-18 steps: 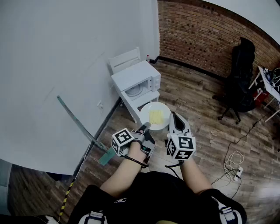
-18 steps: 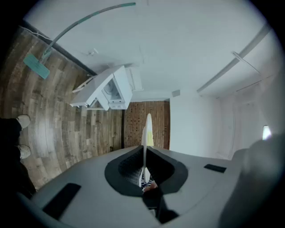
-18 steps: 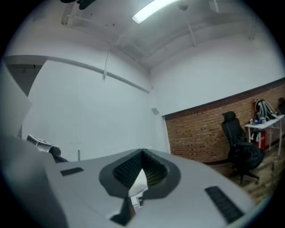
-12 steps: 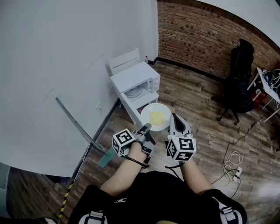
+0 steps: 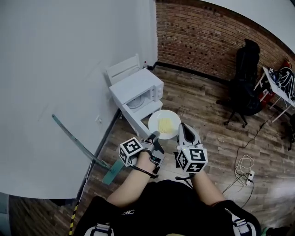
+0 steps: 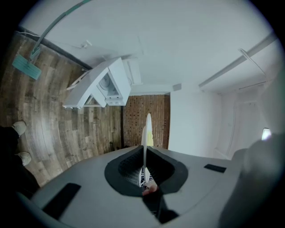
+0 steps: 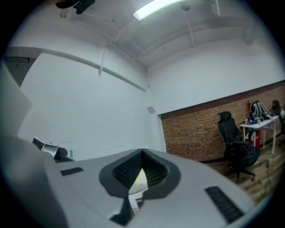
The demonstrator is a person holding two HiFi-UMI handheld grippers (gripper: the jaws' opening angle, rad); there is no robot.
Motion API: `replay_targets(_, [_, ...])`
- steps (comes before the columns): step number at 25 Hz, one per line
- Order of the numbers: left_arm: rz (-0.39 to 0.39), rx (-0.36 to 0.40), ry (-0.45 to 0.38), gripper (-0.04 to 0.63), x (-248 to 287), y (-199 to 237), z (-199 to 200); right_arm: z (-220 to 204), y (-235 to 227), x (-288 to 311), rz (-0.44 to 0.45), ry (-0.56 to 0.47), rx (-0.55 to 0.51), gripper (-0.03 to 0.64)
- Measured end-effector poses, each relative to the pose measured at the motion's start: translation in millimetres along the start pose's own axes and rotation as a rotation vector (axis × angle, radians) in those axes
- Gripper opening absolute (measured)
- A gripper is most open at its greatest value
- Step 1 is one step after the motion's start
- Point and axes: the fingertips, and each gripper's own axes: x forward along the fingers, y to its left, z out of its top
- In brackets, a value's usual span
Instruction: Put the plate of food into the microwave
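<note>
Plate [image 5: 156,118]: near rim clenched by left tongs [image 5: 153,135] and right tongs [image 5: 184,131]; holds yellow food [image 5: 165,123]. Microwave [image 5: 138,87]: open, turntable [image 5: 135,102] inside.

- A wooden plank floor [image 5: 207,106] in brown tones fills most of the head view.
- A red brick wall [image 5: 198,37] runs across the far side of the room, with a dark skirting at its foot.
- A plain white wall [image 5: 60,69] stands on the left.
- A long-handled mop [image 5: 76,140] leans against the white wall, its pale green head on the floor.
- A black office chair [image 5: 243,87] stands near the brick wall.
- A white bench [image 5: 276,80] at the right edge carries clutter too small to identify.
- A loose white cable [image 5: 246,166] lies coiled on the floor beside a power strip [image 5: 251,179].
- Yellow-and-black striped tape [image 5: 71,214] runs along the floor at lower left.
- A ceiling light strip [image 7: 156,8] glows overhead.
</note>
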Motion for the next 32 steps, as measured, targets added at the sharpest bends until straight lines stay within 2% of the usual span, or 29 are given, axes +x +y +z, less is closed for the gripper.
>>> replay_targets(7, [0.017, -0.018, 0.07, 0.011, 20.3, 11.7, 23.1, -6.0, -1.9, 16.8, -0.077, 0.003, -0.005, 0.006])
replay_targets(14, [0.032, -0.029, 0.107, 0.011, 50.0, 16.5, 34.8, 4.6, -15.6, 38.7, -0.091, -0.056, 0.036, 0.006])
replay_targets(19, [0.05, -0.024, 0.079, 0.011, 86.0, 19.8, 46.1, -1.6, -38.6, 71.0, -0.058, -0.05, 0.052, 0.006])
replay_targets(23, [0.063, -0.025, 0.038, 0.011, 130.3, 18.3, 53.1, -1.1, -74.1, 112.5, -0.007, -0.057, 0.057, 0.006])
replay_targets(29, [0.036, 0.007, -0.042, 0.011, 208.6, -15.5, 63.2, 27.6, -139.0, 179.2, 0.074, -0.056, 0.045, 0.006])
replay_targets(32, [0.026, -0.009, -0.084, 0.011, 248.3, -22.8, 66.2, 30.8, -172.8, 209.7, 0.107, -0.036, 0.042, 0.006])
